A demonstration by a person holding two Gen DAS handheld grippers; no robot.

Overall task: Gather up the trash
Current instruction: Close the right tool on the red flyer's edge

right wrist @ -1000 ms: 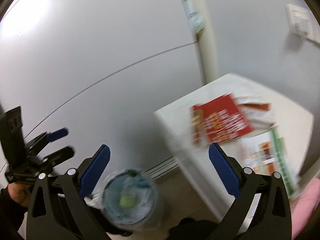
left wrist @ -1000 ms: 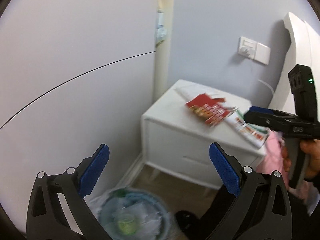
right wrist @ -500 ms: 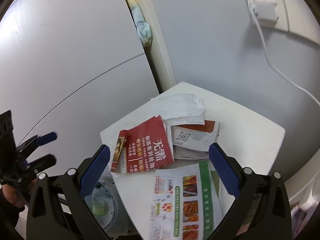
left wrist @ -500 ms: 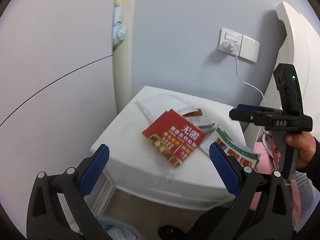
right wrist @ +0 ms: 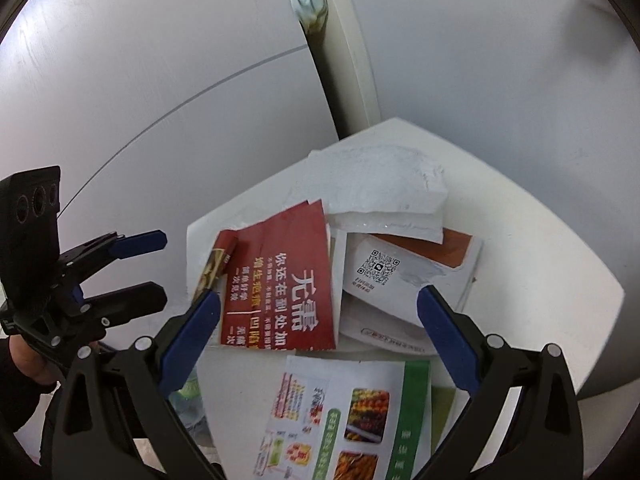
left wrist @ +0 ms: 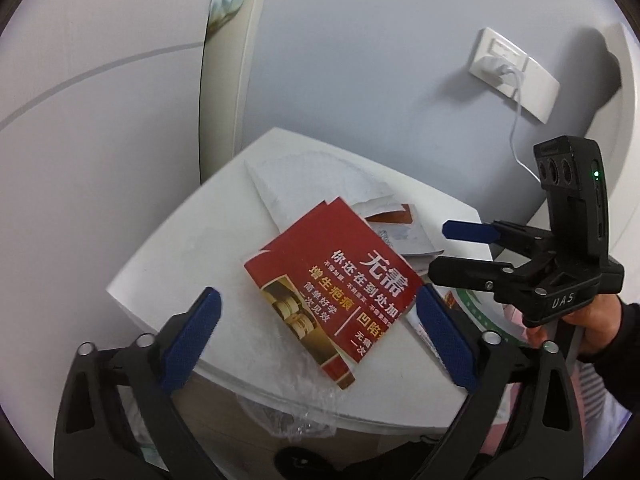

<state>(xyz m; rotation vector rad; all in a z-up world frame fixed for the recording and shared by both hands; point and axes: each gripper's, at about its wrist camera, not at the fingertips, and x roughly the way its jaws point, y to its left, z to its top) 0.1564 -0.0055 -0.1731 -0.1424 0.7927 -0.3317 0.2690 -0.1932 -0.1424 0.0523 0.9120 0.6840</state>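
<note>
A white nightstand (left wrist: 192, 256) (right wrist: 532, 248) carries a pile of paper trash. A red leaflet (left wrist: 332, 288) (right wrist: 280, 284) lies on top, with a white padded mailer (left wrist: 308, 176) (right wrist: 376, 196) behind it, an orange-edged card with a QR code (right wrist: 400, 272) and a green food flyer (right wrist: 344, 416) in front. Clear plastic wrap (left wrist: 296, 412) hangs over the front edge. My left gripper (left wrist: 316, 344) (right wrist: 148, 268) is open and empty above the leaflet's near end. My right gripper (right wrist: 318, 344) (left wrist: 456, 248) is open and empty over the pile.
A grey wall with a cream corner post (left wrist: 232, 52) stands behind the nightstand. A wall socket (left wrist: 512, 72) with a white cable is at the right. A trash bin with a bottle inside (right wrist: 190, 396) sits below the nightstand's left side.
Both grippers have risen from floor level by the bin and closed in over the nightstand top. The paper pile now fills both views. Both stay open.
</note>
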